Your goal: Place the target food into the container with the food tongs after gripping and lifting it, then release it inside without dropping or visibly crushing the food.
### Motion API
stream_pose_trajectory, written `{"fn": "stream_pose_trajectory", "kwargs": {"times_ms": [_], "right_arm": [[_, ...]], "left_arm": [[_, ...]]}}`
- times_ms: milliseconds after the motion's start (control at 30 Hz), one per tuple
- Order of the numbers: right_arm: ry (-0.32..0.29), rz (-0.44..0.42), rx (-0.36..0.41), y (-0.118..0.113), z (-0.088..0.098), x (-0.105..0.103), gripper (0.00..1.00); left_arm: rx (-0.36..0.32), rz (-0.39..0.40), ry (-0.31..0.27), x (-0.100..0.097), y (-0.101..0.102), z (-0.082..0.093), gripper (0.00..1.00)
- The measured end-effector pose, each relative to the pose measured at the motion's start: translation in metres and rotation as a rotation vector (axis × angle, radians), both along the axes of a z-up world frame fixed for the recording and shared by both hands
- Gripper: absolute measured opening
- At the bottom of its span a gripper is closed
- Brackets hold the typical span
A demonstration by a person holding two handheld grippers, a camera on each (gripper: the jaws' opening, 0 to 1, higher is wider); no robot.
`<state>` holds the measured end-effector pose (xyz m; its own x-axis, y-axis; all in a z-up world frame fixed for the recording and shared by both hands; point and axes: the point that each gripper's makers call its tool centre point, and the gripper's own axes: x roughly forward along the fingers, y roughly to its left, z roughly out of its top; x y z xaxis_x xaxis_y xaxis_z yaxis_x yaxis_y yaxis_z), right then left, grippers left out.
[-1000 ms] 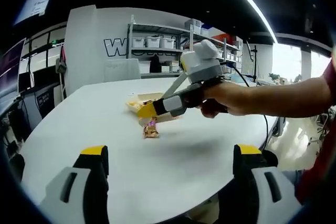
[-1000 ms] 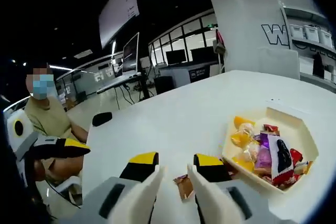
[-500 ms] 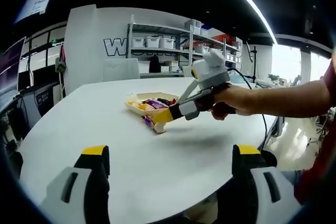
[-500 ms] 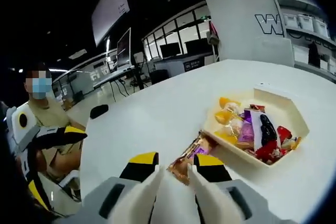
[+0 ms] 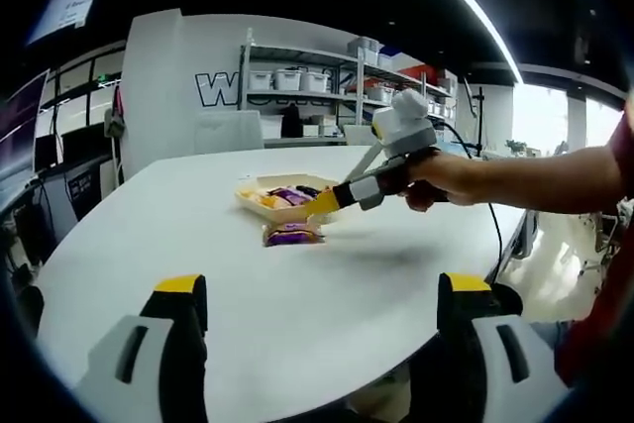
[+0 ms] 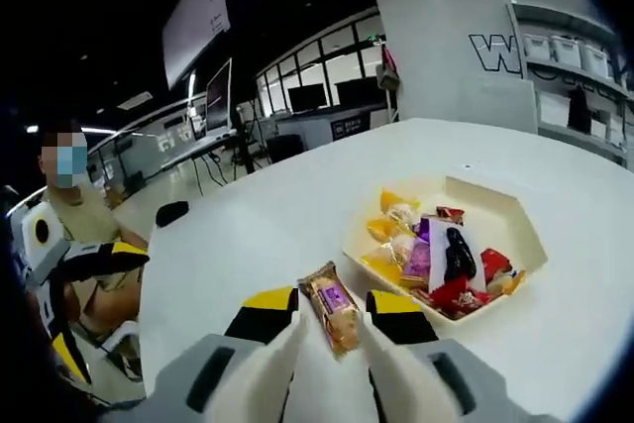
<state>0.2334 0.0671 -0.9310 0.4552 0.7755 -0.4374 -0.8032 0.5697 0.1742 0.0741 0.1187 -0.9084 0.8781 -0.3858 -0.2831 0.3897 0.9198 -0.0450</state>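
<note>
Broad white rounded surface (image 5: 297, 294), mostly bare, curved rim running across the lower part of the left gripper view, wide free room on every side of the things at centre. Left gripper (image 5: 322, 309) low in its own view, fingers spread wide apart, holding nothing, short of the surface edge. Right gripper (image 6: 332, 329) at bottom centre of its own view, also at centre right of the left gripper view, held by a hand (image 5: 436, 177); fingers close together with a purple-and-tan snack packet (image 6: 331, 307) between their tips, though a firm grip cannot be told. Just right of the packet, a shallow cream hexagonal container (image 6: 515, 235), matte, filled with glossy wrapped sweets. Seated masked person (image 6: 74, 215) at left beyond the surface edge. Metal shelving (image 5: 297, 86) with white bins behind.
</note>
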Motion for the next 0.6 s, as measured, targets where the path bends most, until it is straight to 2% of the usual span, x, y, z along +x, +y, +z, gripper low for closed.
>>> {"fn": "stream_pose_trajectory", "kwargs": {"times_ms": [133,233,300,367,600], "right_arm": [[-0.065,0.078,-0.061,0.016,-0.001,0.0,0.23],[-0.075,0.12,-0.077,0.026,-0.004,-0.003,0.23],[-0.099,0.136,-0.12,0.027,-0.011,0.001,0.24],[-0.131,0.133,-0.126,0.027,-0.01,0.007,0.24],[-0.11,0.127,-0.111,0.027,-0.011,0.012,0.24]], "left_arm": [[0.003,-0.002,0.004,-0.001,0.0,-0.001,0.94],[0.001,0.001,0.002,-0.001,0.001,-0.001,0.94],[-0.001,0.005,0.008,-0.001,0.002,-0.001,0.94],[0.005,0.005,0.007,-0.001,0.003,-0.001,0.94],[0.004,0.004,0.006,0.0,0.004,0.0,0.94]]}}
